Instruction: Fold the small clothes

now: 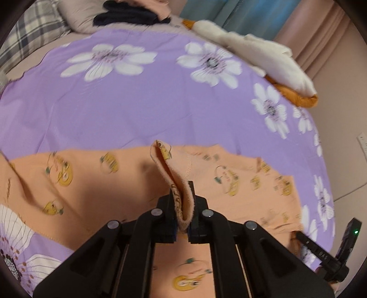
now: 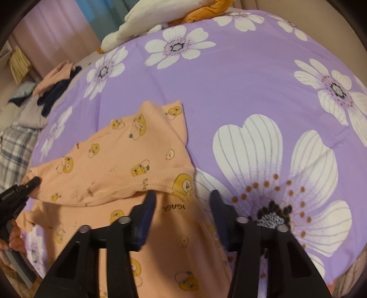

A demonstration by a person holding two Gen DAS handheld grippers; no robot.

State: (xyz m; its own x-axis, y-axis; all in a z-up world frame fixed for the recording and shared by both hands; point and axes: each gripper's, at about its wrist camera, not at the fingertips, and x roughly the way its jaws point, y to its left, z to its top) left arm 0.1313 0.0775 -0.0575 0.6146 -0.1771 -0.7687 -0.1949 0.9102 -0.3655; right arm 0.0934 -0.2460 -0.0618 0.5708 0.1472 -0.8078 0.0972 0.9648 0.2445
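Observation:
A small peach garment (image 1: 75,181) with yellow cartoon prints lies spread on a purple floral bedsheet (image 1: 128,100). My left gripper (image 1: 182,194) is shut on a raised fold of the garment's edge, which stands up between the fingers. In the right wrist view the garment (image 2: 119,160) lies partly folded over itself, with a hemmed edge just ahead of my right gripper (image 2: 183,199). The right gripper is open and empty, its blue pads (image 2: 146,213) hovering over the cloth. The left gripper (image 2: 20,192) shows at the far left of that view.
A white and orange plush toy (image 1: 263,57) lies at the far edge of the bed. A pile of dark and peach clothes (image 1: 133,13) sits on a grey pillow (image 1: 78,16). A plaid blanket (image 1: 27,29) is at the far left.

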